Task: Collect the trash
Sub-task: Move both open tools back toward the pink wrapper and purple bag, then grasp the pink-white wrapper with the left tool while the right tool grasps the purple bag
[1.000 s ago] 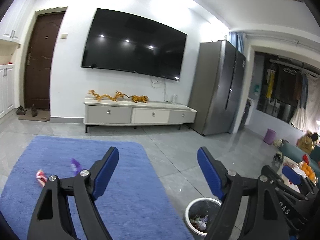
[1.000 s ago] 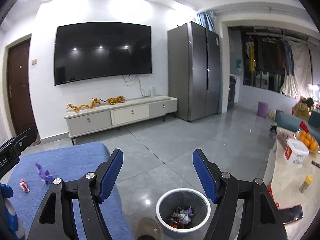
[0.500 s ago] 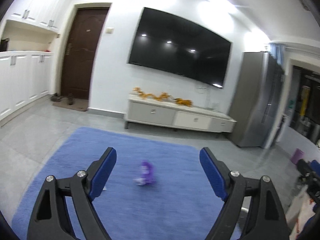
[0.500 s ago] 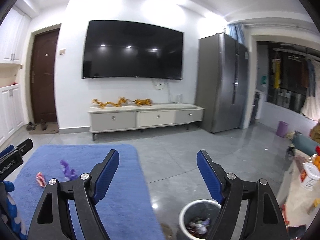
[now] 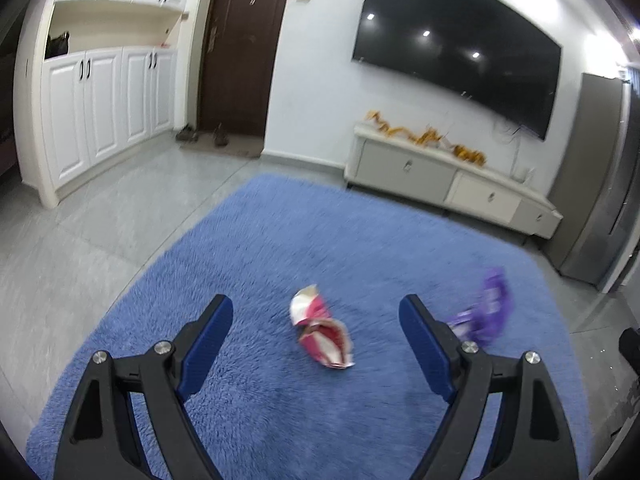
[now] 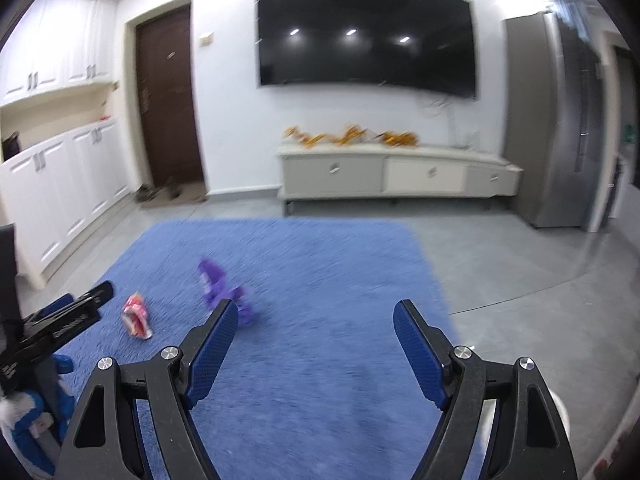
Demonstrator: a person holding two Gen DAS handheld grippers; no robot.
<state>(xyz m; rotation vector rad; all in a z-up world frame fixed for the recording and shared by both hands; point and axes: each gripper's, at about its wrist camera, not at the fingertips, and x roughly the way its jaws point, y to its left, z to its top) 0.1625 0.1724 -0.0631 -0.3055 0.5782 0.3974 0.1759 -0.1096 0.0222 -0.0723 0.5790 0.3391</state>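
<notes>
A crumpled pink-and-white wrapper (image 5: 320,330) lies on the blue rug (image 5: 320,232), just ahead of my open, empty left gripper (image 5: 316,320) and between its fingers. A crumpled purple wrapper (image 5: 486,312) lies to its right, beside the right finger. In the right wrist view, my right gripper (image 6: 314,322) is open and empty above the rug (image 6: 320,360); the purple wrapper (image 6: 222,288) sits by its left fingertip, and the pink wrapper (image 6: 136,316) lies further left near the left gripper (image 6: 60,328).
A white TV cabinet (image 5: 452,184) with gold dragon figures stands under the wall TV (image 5: 456,44). White cupboards (image 5: 100,100) and a brown door (image 5: 240,48) are at left. A grey fridge (image 6: 556,120) stands at right. A white bin rim (image 6: 562,412) peeks at the lower right.
Both grippers have swung left, away from the trash bin and over the rug. The left gripper has closed in on the pink wrapper; the purple one now lies to its right.
</notes>
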